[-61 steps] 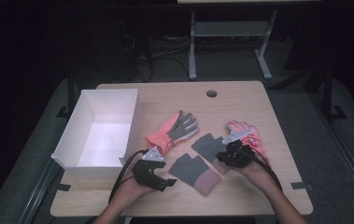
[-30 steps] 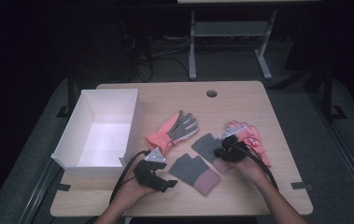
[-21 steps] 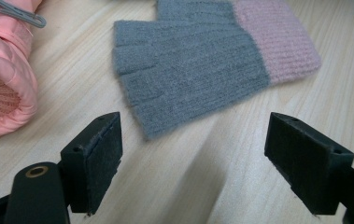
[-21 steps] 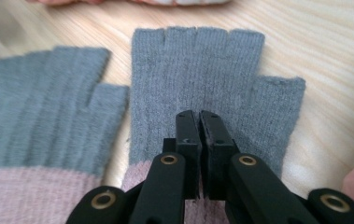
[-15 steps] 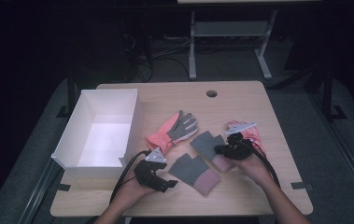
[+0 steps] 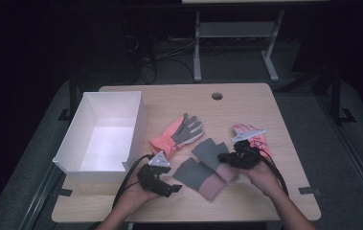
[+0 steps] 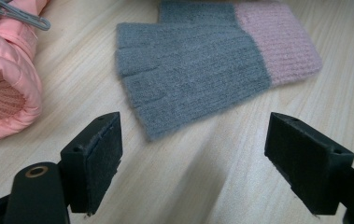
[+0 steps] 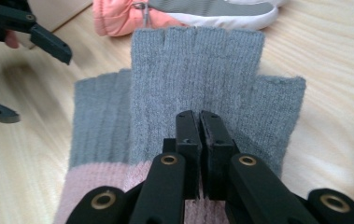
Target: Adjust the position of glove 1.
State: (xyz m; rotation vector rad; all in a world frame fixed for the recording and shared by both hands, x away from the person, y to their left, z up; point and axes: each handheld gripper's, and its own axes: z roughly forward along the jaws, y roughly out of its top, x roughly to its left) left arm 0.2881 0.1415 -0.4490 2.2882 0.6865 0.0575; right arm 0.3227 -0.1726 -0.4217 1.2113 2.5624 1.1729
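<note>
Our right tool (image 8: 198, 140) is clenched on the upper grey-and-pink knit glove (image 8: 198, 70). Our left tool (image 7: 193, 154) stands released above the counter (image 7: 212, 186), near the lower glove (image 7: 198, 84).

Light wood table (image 6: 275, 103) w/ round cable hole (image 6: 217, 96) near far edge, sits on grey carpet floor (image 6: 342, 143). Behind it: dark room, white-legged metal frame (image 6: 232, 36) & tangled cables (image 6: 155, 57) on floor.

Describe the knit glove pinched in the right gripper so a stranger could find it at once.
Start at the white box on the table's left, then go right past the salmon ski glove. Two fingerless gloves lie there; it is the farther one, under the right gripper, partly overlapping the nearer glove.
</note>
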